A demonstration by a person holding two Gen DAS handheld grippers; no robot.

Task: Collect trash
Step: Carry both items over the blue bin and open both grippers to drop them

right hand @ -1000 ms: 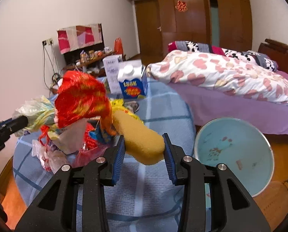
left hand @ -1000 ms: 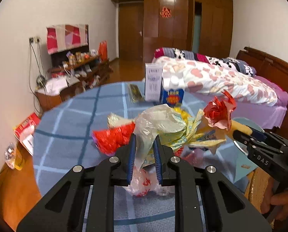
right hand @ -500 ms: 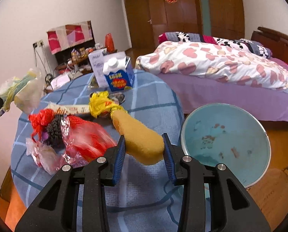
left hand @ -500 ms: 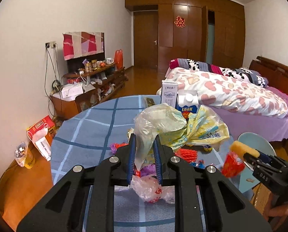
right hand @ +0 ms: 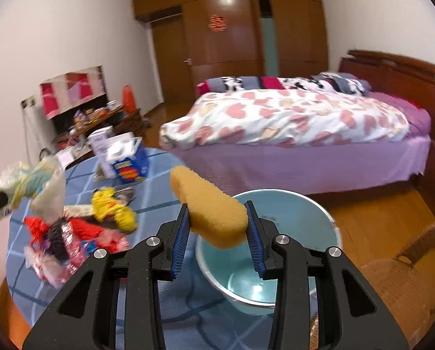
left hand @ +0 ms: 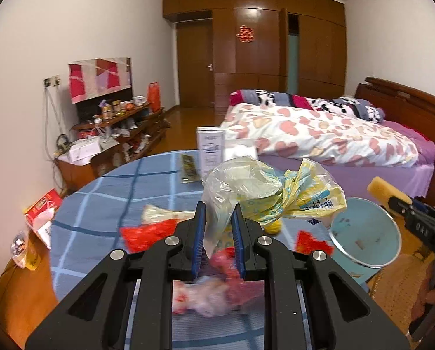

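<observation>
My left gripper (left hand: 218,227) is shut on a crumpled clear and yellow plastic bag (left hand: 264,195), held above the blue checked table (left hand: 106,192). The bag also shows at the left of the right wrist view (right hand: 36,180). My right gripper (right hand: 216,224) is shut on a yellow sponge (right hand: 208,207), held over the open light-blue bin (right hand: 290,213). The sponge (left hand: 384,189) and bin (left hand: 366,233) also show at the right of the left wrist view. Loose red, yellow and pink wrappers (right hand: 80,230) lie on the table.
A blue milk carton (right hand: 127,160) and a white box (left hand: 210,148) stand at the table's far edge. A bed (right hand: 290,128) lies behind the bin. A wicker chair (right hand: 407,268) is at the right. A cluttered low cabinet (left hand: 106,134) stands by the left wall.
My right gripper has swung right with the sponge to above the bin. The red wrapper that hung by the sponge has dropped away. My left gripper still holds the bag.
</observation>
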